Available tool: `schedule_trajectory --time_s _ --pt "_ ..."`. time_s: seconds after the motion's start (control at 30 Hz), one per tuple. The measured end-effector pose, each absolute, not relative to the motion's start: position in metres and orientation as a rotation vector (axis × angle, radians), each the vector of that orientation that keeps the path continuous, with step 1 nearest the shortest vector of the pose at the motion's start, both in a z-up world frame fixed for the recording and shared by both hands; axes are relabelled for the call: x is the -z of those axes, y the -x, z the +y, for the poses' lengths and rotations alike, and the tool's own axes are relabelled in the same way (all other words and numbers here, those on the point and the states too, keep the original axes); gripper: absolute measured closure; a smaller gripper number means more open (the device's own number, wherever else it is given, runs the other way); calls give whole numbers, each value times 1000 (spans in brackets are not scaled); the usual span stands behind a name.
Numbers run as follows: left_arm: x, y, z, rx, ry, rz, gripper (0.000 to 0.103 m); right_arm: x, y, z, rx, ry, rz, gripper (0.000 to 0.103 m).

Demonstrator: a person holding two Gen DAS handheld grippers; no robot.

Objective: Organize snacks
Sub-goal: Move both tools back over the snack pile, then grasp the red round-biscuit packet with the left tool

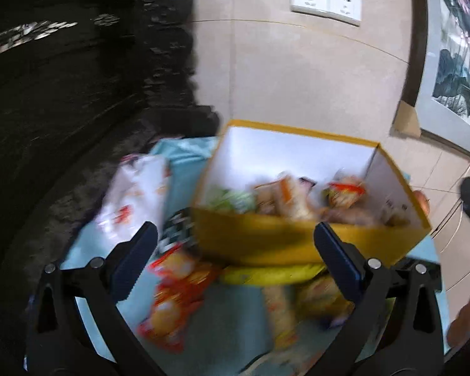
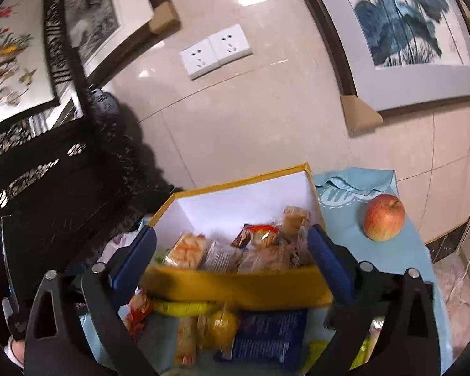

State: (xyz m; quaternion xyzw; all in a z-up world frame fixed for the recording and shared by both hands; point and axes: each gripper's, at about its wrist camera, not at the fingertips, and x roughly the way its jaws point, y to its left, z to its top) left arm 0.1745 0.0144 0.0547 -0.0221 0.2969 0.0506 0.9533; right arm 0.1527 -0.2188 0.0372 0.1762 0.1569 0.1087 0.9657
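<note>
Both pairs of jaws gape wide, holding nothing — left gripper (image 1: 235,250) and right gripper (image 2: 232,250). Lower frame: loose snack packets (image 2: 266,338) and a banana (image 2: 185,308) on the counter (image 2: 391,250). Centre: the yellow box (image 2: 235,285), part-filled. A hasty reach could shove it — its front wall sits between the fingertips.

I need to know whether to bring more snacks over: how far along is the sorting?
Partly done. Several wrapped snacks already sit inside the yellow box. Nothing is in hand: the left gripper and right gripper are both open and empty. Still on the blue cloth in front of the box: an orange packet, a banana, a dark blue packet. An apple sits beside the box.
</note>
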Motion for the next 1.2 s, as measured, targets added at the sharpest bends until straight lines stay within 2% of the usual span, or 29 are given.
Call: schedule_trajectory --time_s 0.27,0.47,0.73,0.77,0.8,0.83,0.87,0.9,1.03,1.2 --pt "-35 -135 74 -171 134 668 2 -20 -98 -239 -178 -367 374 4" --pt "28 -150 73 -206 83 831 2 18 -84 -254 -150 -419 458 3" --pt "71 -174 64 -241 10 870 4 70 -105 -251 -150 -449 618 3" --pt "73 -176 65 -237 17 878 12 72 -105 -252 -162 -463 622 3" --pt "78 -179 67 -216 44 893 30 72 -105 -253 -165 -468 619 3" --pt "82 -179 70 -202 71 889 32 71 -104 -254 -155 -463 614 3" --pt "81 -178 71 -207 83 864 48 70 -103 -254 -142 -455 602 3" --pt "80 -176 71 -198 80 847 56 70 -102 -255 -134 -452 594 3" --pt "74 -164 73 -163 148 853 58 69 -102 -263 -122 -471 598 3" --pt "49 -127 58 -57 196 761 58 68 -104 -263 -76 -379 655 3"
